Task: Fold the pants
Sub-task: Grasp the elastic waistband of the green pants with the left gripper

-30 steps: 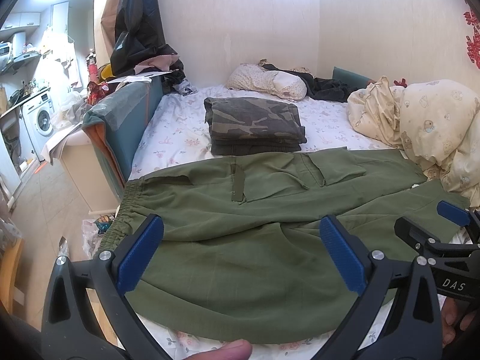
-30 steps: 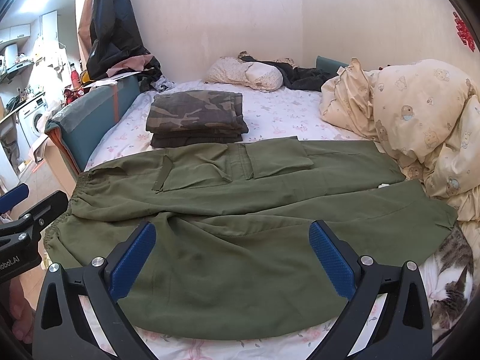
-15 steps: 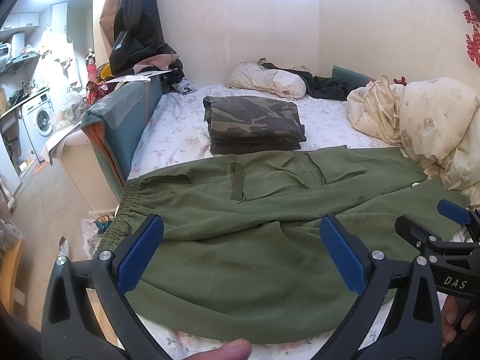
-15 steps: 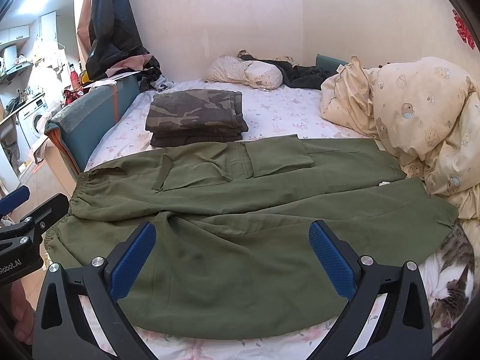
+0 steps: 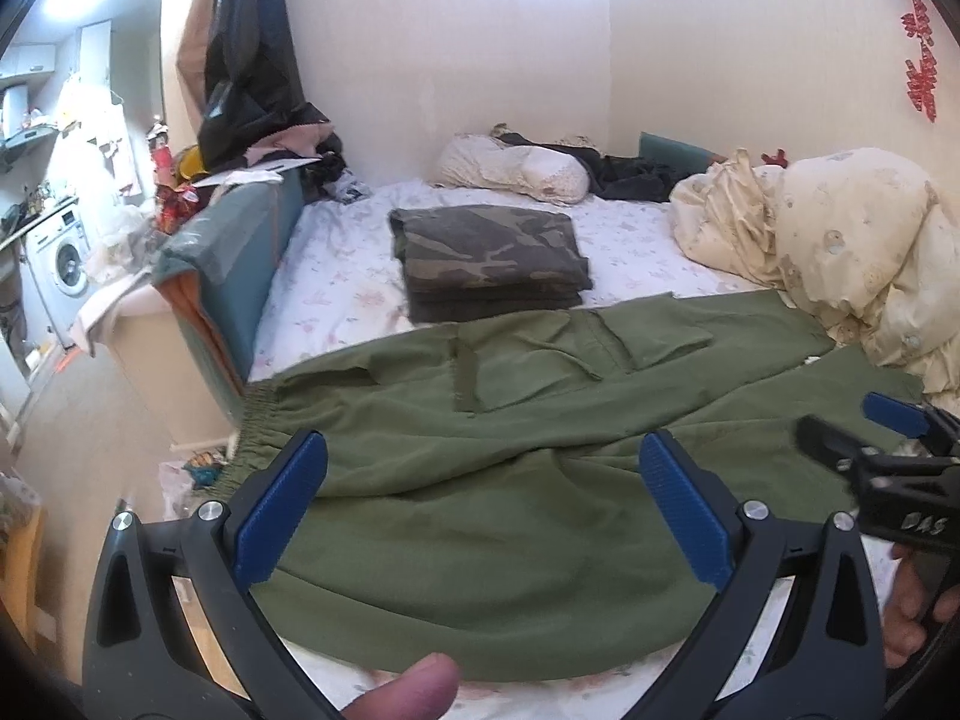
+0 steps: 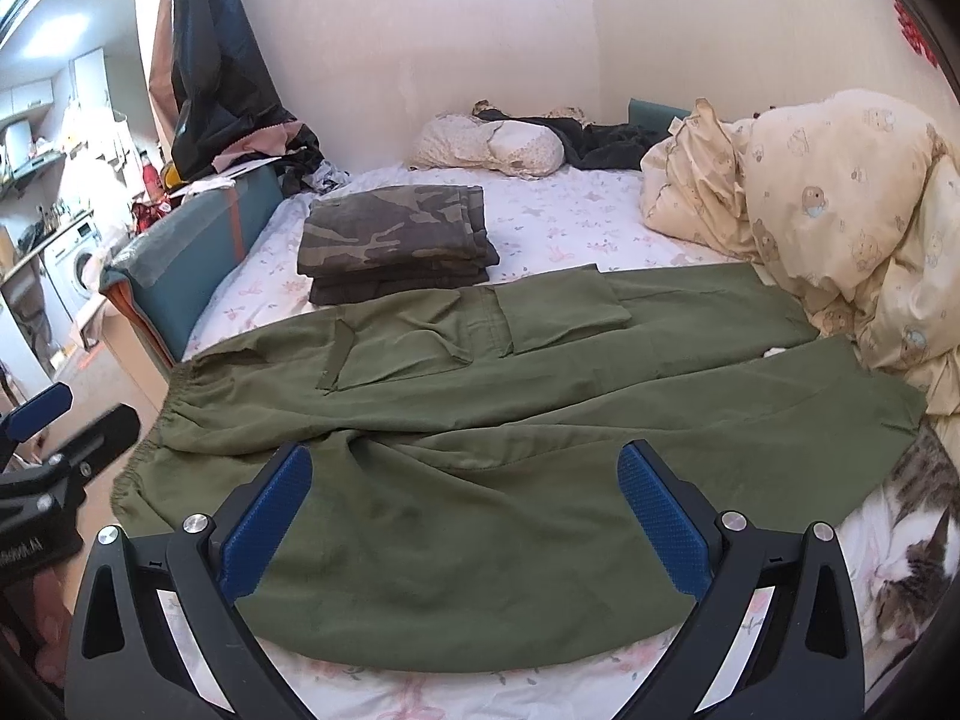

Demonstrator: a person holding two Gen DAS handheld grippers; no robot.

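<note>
Both left gripper [image 5: 483, 504] and right gripper [image 6: 465, 516] spread wide, holding nothing, poised above the green pants [image 6: 480, 420], pants flat on the bed [image 6: 558, 216], camouflage stack [image 6: 396, 234] beyond the pants

My olive-green cargo pants [image 6: 480, 450] lie on a white bedsheet [image 6: 570, 222] with pink floral print, beside a folded brown-and-green camouflage stack [image 6: 396, 228], a cream bear-patterned duvet [image 6: 840, 210] and a grey-tabby-and-white cat [image 6: 912, 546]; my gripper pads [image 6: 267, 528] are blue.
</note>
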